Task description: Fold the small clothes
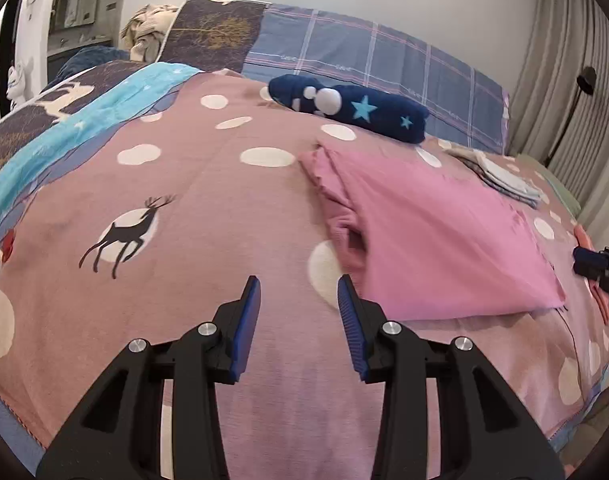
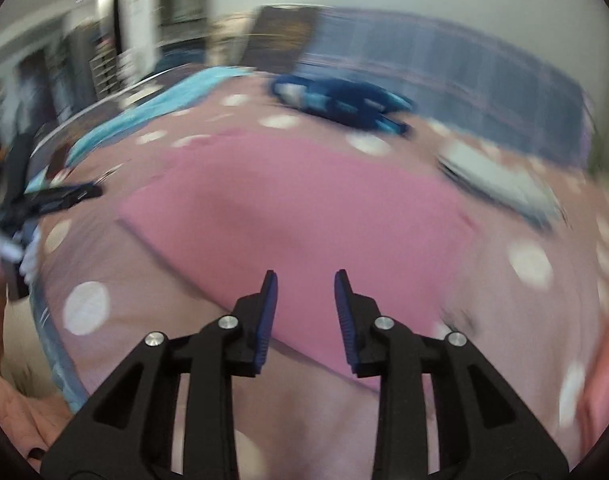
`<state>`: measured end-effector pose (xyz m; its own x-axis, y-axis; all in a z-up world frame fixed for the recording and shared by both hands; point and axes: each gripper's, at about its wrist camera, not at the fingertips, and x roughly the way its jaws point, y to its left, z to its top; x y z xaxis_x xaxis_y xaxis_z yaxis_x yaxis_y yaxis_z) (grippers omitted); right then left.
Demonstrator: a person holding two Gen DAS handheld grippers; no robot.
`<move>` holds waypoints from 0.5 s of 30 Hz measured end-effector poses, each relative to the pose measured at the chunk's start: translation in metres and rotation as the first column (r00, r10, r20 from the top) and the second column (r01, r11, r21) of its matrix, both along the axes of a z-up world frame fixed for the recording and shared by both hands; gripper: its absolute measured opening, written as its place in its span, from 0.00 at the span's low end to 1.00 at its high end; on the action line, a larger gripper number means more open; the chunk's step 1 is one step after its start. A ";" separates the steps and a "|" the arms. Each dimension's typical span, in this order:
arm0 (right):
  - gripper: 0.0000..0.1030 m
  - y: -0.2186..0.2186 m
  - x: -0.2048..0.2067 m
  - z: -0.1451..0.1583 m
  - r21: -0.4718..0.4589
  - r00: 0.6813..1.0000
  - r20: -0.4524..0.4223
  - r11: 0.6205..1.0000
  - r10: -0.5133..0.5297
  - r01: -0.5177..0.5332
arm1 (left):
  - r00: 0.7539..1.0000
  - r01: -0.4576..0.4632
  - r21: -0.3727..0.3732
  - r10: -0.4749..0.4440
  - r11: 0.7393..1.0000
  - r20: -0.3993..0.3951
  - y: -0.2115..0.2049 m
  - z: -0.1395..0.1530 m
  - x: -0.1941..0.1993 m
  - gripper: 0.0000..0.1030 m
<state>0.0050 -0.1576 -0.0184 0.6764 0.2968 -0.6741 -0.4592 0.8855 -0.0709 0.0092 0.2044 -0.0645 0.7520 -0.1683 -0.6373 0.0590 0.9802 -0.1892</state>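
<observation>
Ahead of the left gripper [image 1: 299, 284] and off to its right lies the pink garment [image 1: 436, 236], folded over on the dusty-pink bedspread [image 1: 208, 200] with its white dots and deer print. Both blue-padded jaws on that side are spread apart with nothing between them, poised over bare bedspread just short of the garment's near left corner. Its ruffled, bunched edge sits a little beyond the right-hand jaw tip.

Further out past the jaws, near the plaid pillow [image 1: 384, 56], rests a navy rolled piece with stars [image 1: 356, 108]. Off to the right of that, a small stack of pale folded cloth [image 1: 500, 176] sits beside the pink garment's far corner.

At the far right edge of the left view, the right gripper's dark tip [image 1: 596, 264] shows beyond the garment's right corner.

Now the right gripper [image 2: 306, 280]: jaws released too, gap clear, and directly over the near edge of the pink garment [image 2: 304, 208], which fills the space just ahead of them. That view is heavily smeared, so fabric detail is hard to make out; the navy piece [image 2: 344, 104] appears as a blue streak far beyond the jaws. Way out to the left of them, the left gripper [image 2: 64, 196] shows as a dark shape over the bedspread [image 2: 136, 280].
</observation>
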 end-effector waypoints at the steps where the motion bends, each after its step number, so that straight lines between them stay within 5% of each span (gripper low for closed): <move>1: 0.32 0.021 0.000 -0.001 -0.029 0.998 0.013 0.998 0.053 -0.053 | 1.000 -0.007 -0.005 0.007 1.000 0.000 0.006 -0.002 -0.001 0.39; 5: 0.33 0.118 -0.011 -0.020 -0.182 0.959 0.027 0.944 0.283 -0.274 | 0.999 -0.034 -0.047 0.034 0.998 0.005 0.025 -0.008 0.008 0.39; 8: 0.33 0.174 -0.013 -0.039 -0.295 0.931 0.043 0.895 0.364 -0.336 | 0.999 -0.044 -0.099 0.046 0.994 0.025 0.041 -0.012 0.013 0.45; 15: 0.45 0.246 -0.007 -0.085 -0.595 0.881 0.168 0.758 0.442 -0.267 | 1.000 -0.013 -0.306 0.006 0.952 -0.024 0.070 -0.046 0.024 0.46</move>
<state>-0.0024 0.0888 -0.1030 0.7801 0.2008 -0.5926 -0.6131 0.4341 -0.6600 0.0332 0.2744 -0.1106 0.7405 -0.3506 -0.5734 0.0419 0.8756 -0.4813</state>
